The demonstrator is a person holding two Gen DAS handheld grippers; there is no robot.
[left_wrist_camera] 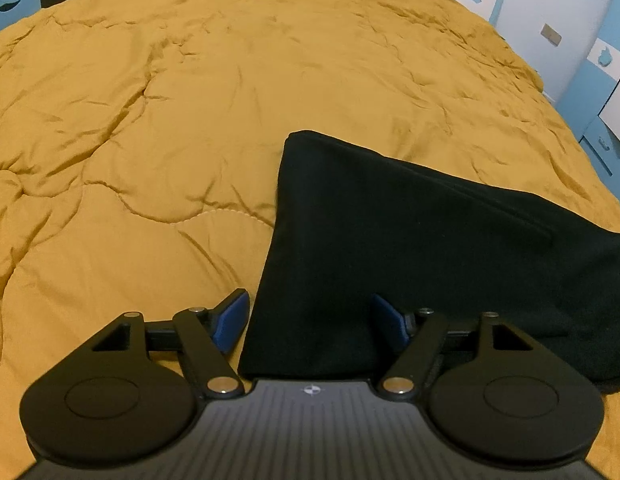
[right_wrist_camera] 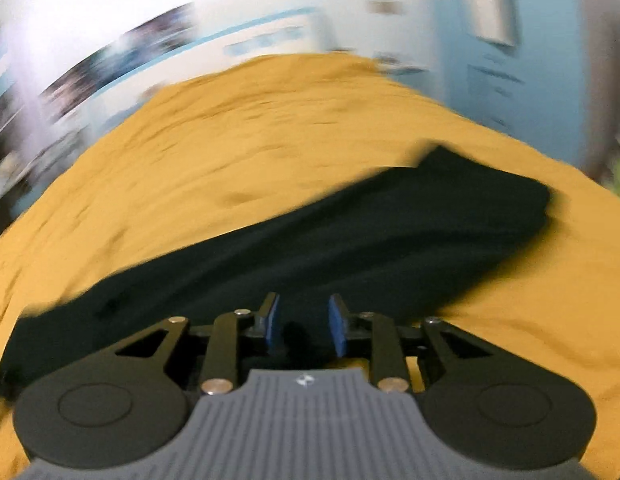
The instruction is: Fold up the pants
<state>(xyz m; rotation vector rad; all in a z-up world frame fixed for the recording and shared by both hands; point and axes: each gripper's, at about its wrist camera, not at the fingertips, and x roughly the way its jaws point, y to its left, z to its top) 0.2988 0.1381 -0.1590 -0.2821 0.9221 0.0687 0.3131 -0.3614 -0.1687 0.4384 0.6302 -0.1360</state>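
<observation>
The pants lay dark on the yellow quilt, their long axis running from under my left gripper away to its right. That gripper hung with jaws wide apart over the near corner, nothing pinched. My right gripper, partly parted and empty, sat above the pants' near edge.

Pants plain black, just ahead of left gripper, which has black arms w/ blue pads. Quilt mustard yellow, stitched wavy lines. Far right: pale blue furniture w/ apple cut-outs.
</observation>
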